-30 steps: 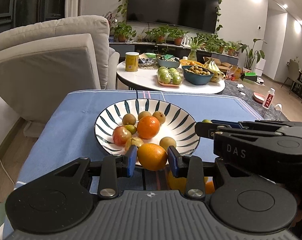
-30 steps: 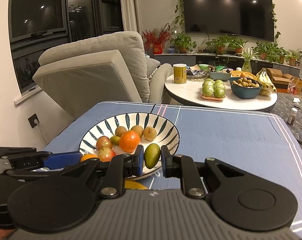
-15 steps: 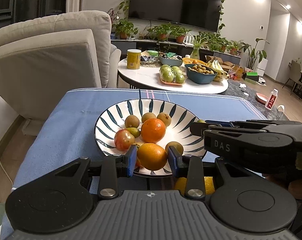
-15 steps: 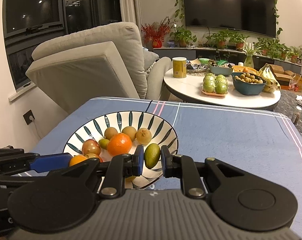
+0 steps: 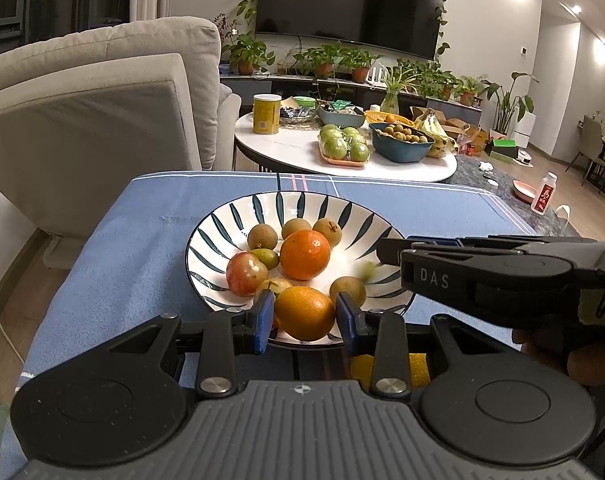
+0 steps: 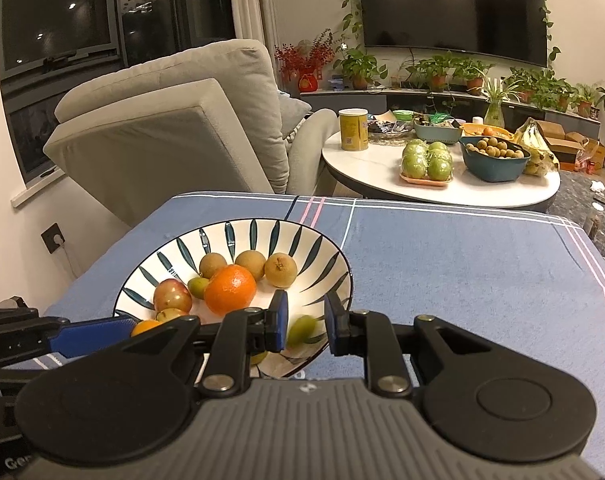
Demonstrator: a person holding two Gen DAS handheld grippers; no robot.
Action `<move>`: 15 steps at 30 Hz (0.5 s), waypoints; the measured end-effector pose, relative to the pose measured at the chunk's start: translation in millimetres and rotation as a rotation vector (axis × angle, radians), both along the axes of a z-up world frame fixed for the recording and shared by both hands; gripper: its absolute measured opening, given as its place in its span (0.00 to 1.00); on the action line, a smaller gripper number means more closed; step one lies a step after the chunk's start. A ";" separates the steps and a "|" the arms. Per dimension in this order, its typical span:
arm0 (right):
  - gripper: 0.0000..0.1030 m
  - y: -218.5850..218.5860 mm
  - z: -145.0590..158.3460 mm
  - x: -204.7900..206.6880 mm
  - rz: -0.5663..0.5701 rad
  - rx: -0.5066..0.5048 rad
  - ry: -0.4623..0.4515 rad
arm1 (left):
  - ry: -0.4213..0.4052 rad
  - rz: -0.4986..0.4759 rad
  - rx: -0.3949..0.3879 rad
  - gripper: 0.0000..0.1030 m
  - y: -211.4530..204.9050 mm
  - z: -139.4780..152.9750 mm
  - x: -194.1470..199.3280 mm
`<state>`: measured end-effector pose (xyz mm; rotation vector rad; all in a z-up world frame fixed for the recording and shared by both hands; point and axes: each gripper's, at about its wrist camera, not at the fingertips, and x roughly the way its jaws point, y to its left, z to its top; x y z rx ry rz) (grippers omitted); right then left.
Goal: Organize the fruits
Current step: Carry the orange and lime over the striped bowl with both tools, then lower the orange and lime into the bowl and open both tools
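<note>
Round orange citrus fruit (image 5: 304, 313) clamped in left gripper (image 5: 304, 316) — above striped ceramic bowl (image 5: 238, 224), blurred green fruit (image 6: 302, 329) between parted fingers of right gripper (image 6: 305, 326) — untouched

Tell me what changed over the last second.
The right gripper opened and let go of the green fruit, now blurred, dropping into the bowl. Both grippers moved forward over the bowl. The left gripper stays shut on its orange; the other fruits stayed put.
</note>
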<state>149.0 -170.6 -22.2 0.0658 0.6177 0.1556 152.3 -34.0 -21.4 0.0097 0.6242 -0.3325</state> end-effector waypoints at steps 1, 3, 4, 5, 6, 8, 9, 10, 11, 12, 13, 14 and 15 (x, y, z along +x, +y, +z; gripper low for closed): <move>0.77 -1.0 0.2 -0.1 -0.004 0.008 0.001 | 0.001 -0.001 0.002 0.31 -0.8 -0.3 0.2; 0.77 -3.2 1.4 -0.7 -0.013 0.015 -0.002 | 0.001 -0.001 0.007 0.31 -2.6 -0.7 0.9; 0.77 -3.8 1.9 -0.9 -0.017 0.017 -0.005 | 0.001 -0.002 0.010 0.31 -3.4 -0.9 1.4; 0.77 -4.8 2.6 -1.2 -0.021 0.020 -0.007 | 0.001 -0.002 0.013 0.31 -4.4 -0.9 1.2; 0.77 -6.3 3.6 -1.8 -0.026 0.025 -0.009 | 0.002 -0.003 0.015 0.31 -5.6 -1.0 1.8; 0.77 -8.6 4.8 -2.7 -0.033 0.035 -0.013 | 0.005 -0.005 0.022 0.31 -8.9 -1.2 3.4; 0.77 -10.1 5.8 -3.4 -0.037 0.039 -0.016 | 0.004 -0.006 0.026 0.31 -10.5 -1.5 3.7; 0.77 -11.3 6.3 -3.9 -0.040 0.043 -0.019 | 0.002 -0.009 0.030 0.31 -12.6 -1.6 4.2; 0.77 -12.8 7.2 -4.4 -0.045 0.047 -0.022 | 0.001 -0.011 0.033 0.31 -14.5 -1.6 4.6; 0.77 -14.4 8.0 -4.8 -0.048 0.052 -0.025 | 0.000 -0.013 0.036 0.31 -16.5 -1.8 5.4; 0.77 -15.7 8.7 -5.1 -0.051 0.056 -0.028 | -0.001 -0.015 0.038 0.31 -18.4 -2.1 6.3; 0.77 -17.2 9.5 -5.4 -0.055 0.060 -0.031 | -0.002 -0.019 0.042 0.31 -20.3 -2.8 7.3; 0.77 -18.4 10.1 -5.9 -0.058 0.063 -0.033 | -0.001 -0.020 0.046 0.31 -21.9 -3.3 7.9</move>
